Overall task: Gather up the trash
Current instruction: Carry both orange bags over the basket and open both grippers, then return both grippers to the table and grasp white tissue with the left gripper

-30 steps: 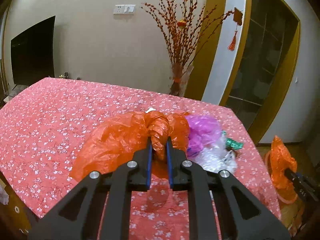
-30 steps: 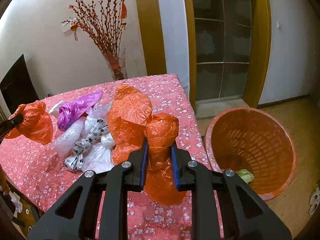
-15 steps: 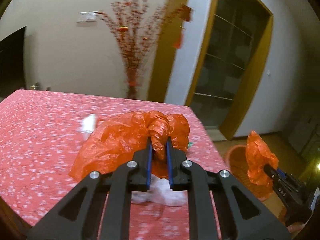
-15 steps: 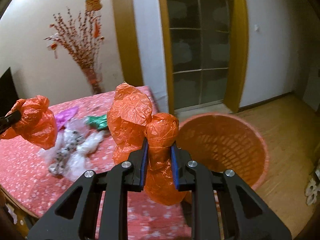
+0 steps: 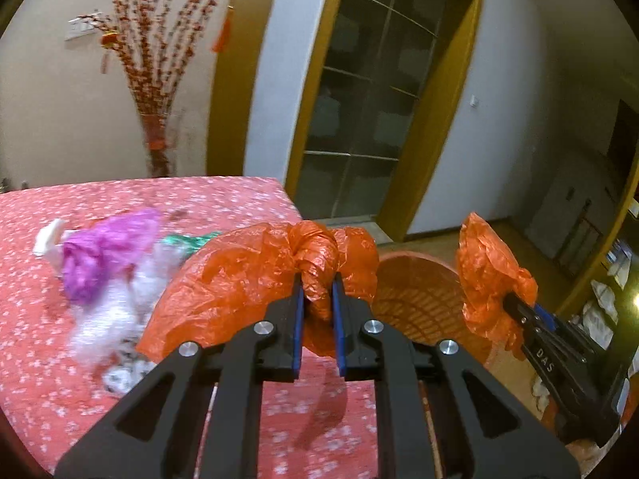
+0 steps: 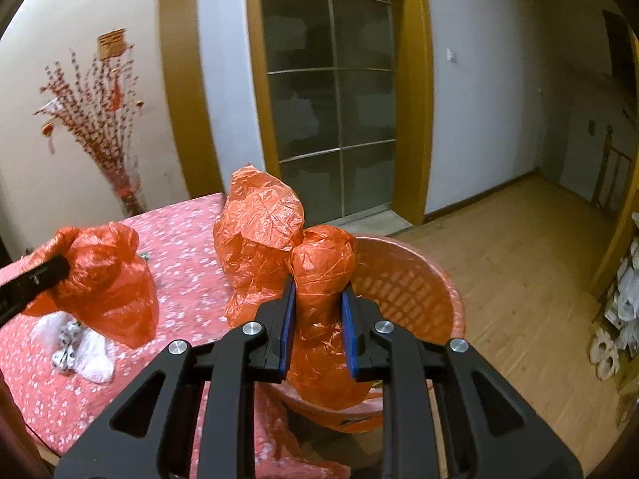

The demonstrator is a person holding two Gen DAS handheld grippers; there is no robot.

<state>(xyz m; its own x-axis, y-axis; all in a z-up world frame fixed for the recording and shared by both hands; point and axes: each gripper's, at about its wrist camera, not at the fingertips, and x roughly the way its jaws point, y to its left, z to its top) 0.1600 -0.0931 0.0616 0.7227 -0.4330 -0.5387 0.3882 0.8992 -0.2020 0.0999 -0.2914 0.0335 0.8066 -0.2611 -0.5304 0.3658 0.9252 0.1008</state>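
Note:
My left gripper (image 5: 317, 284) is shut on the twisted neck of a crumpled orange plastic bag (image 5: 243, 275), held above the right end of the red floral table (image 5: 48, 359). In the right wrist view that bag (image 6: 112, 291) hangs at the left from the left gripper (image 6: 62, 265). My right gripper (image 6: 318, 288) is shut on a second orange bag (image 6: 259, 227), which hangs over the orange mesh basket (image 6: 431, 279) on the floor. The left wrist view shows the second bag (image 5: 485, 275) and the right gripper (image 5: 513, 299) beyond the basket (image 5: 415, 295).
A purple bag (image 5: 104, 251), white plastic wraps (image 5: 116, 319) and a green wrapper (image 5: 187, 239) lie on the table. A vase of red branches (image 5: 155, 147) stands by the wall. A glass door (image 6: 331, 99) and wooden floor (image 6: 519, 247) lie beyond the basket.
Both grippers have swung right with their orange bags, away from the table's middle. The basket has come into the left view and now lies under the right bag.

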